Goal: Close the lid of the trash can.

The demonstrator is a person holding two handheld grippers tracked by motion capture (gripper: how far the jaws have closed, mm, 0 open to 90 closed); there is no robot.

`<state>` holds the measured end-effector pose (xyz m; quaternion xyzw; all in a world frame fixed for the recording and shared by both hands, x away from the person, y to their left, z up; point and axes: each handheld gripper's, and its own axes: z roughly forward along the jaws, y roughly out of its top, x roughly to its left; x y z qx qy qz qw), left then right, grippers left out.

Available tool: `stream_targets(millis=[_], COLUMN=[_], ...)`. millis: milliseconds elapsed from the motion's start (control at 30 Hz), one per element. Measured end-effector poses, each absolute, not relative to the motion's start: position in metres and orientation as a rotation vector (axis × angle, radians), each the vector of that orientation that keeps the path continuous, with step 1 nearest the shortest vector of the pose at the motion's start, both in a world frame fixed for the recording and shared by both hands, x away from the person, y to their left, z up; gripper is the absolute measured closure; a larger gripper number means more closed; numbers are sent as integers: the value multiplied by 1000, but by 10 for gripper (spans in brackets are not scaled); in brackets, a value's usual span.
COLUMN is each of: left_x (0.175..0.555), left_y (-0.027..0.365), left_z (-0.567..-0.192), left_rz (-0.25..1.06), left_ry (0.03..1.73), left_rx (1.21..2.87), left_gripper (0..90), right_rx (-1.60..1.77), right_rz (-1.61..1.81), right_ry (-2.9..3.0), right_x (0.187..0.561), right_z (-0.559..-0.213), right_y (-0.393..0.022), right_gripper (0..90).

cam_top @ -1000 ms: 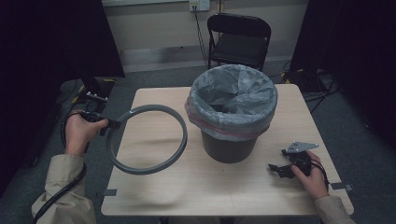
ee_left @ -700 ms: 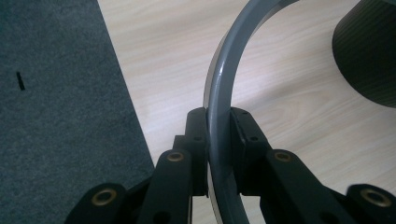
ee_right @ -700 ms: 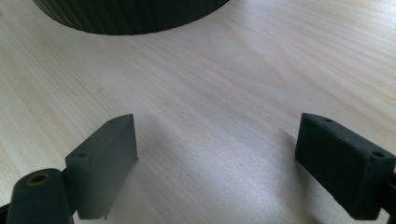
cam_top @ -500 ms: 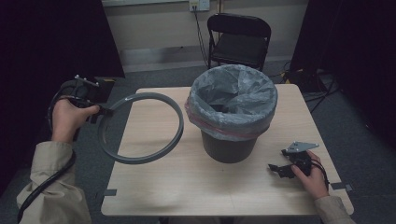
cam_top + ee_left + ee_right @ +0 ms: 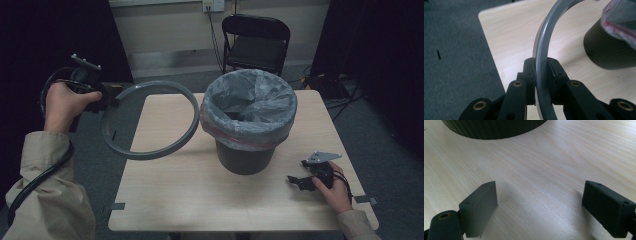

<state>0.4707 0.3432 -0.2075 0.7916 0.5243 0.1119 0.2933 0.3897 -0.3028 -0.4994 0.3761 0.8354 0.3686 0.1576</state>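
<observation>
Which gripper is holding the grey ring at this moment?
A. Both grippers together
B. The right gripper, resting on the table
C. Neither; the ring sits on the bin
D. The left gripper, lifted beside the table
D. In the left gripper view the left gripper has its jaws clamped on the grey ring, which the high view shows raised at the table's left edge; the right gripper rests open and empty.

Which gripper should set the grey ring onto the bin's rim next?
Left. The left gripper is clamped on the ring, held up beside the bin. The right gripper rests open on the table, holding nothing.
</observation>
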Motion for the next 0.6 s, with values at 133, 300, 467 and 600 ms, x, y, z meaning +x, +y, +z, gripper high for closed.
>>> stream_targets(millis=[133, 300, 467, 600], left_x=[475, 483, 494, 503], left_y=[336, 322, 300, 280], left_z=[-198, -192, -185, -182], left_rz=[299, 277, 261, 259], left_ry=[1379, 1355, 1321, 1286], left_rx=[2101, 2110, 2126, 2138], left_gripper=[782, 782, 782, 781], right_rx=[1079, 1079, 1083, 1082], right_rz=[1062, 1062, 1062, 1063], right_ry=[2390, 2390, 2390, 2390], right_x=[390, 390, 390, 390], right_z=[-499, -499, -499, -499], right_y=[-303, -303, -303, -303], right_gripper=[117, 117, 117, 117])
